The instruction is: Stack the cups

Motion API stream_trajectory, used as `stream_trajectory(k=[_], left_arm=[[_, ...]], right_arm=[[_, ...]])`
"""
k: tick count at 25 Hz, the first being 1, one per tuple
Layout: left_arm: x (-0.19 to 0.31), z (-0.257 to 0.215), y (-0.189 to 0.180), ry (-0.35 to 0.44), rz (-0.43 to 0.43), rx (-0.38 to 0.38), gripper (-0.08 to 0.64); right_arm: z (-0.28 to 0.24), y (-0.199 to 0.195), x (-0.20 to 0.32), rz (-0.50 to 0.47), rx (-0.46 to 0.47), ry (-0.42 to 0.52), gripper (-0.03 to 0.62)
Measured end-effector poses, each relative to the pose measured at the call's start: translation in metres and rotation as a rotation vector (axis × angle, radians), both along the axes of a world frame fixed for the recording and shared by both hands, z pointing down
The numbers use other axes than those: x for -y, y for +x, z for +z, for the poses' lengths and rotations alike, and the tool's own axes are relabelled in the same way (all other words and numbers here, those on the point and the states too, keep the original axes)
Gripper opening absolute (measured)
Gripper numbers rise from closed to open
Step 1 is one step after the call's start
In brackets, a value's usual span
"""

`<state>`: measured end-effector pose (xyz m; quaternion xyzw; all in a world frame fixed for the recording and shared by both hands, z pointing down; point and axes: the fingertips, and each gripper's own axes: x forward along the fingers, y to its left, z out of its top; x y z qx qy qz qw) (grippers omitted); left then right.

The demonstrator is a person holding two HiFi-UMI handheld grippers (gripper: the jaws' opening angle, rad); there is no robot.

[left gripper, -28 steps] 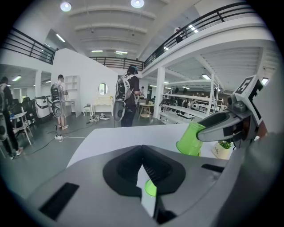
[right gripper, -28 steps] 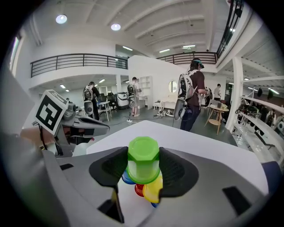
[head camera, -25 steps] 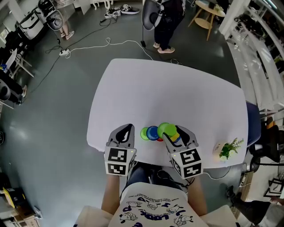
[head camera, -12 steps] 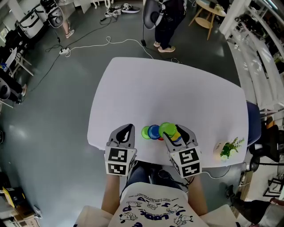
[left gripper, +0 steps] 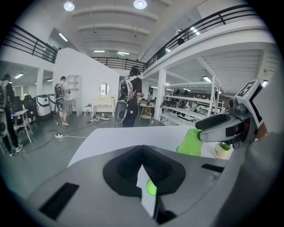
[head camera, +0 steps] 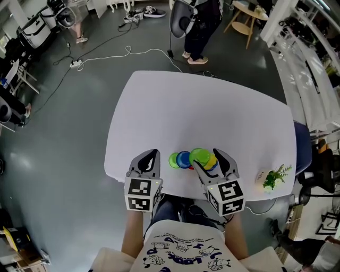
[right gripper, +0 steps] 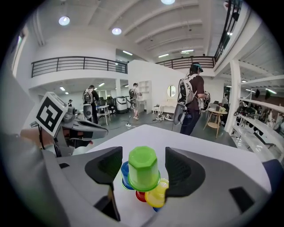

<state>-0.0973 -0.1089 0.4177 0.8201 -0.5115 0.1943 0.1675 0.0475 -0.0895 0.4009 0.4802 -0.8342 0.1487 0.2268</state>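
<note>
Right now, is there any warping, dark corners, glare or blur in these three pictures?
Head view: sharp and evenly lit, the white table bright, with barely any shadow. Left gripper view: strong fisheye bending, black corners, ceiling lamps blown out. Right gripper view: same bending and dark corners; the green cup is crisp.

large hall, high white ceiling with round recessed lamps lit. upper gallery with a black metal railing runs along the far white wall. smooth glossy grey floor shows soft glare. white table with rounded corners at centre; small green potted plant in a white pot at its near right corner. white cable with a power strip lies on the floor, far left. round light wooden side table far right. white metal shelving along the right side. person in dark clothes stands just beyond the table's far edge.
</note>
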Motion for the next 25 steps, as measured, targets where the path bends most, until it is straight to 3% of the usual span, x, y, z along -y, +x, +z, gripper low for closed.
stream_trajectory(k=[7, 13, 17, 25], left_arm=[[0.017, -0.038, 0.007, 0.085, -0.028, -0.043, 0.014], [0.032, -0.089, 0.018, 0.193, -0.037, -0.071, 0.014], [0.038, -0.122, 0.025, 0.26, -0.03, -0.062, 0.014], [0.041, -0.166, 0.043, 0.368, -0.044, -0.038, 0.014]], right_arm=[[-0.051, 0.04, 0.016, 0.132, 0.049, 0.126, 0.295], [-0.1, 0.082, 0.031, 0.28, 0.045, 0.269, 0.193], [-0.131, 0.104, 0.036, 0.375, 0.008, 0.389, 0.091], [-0.154, 0.134, 0.034, 0.48, 0.026, 0.474, 0.017]])
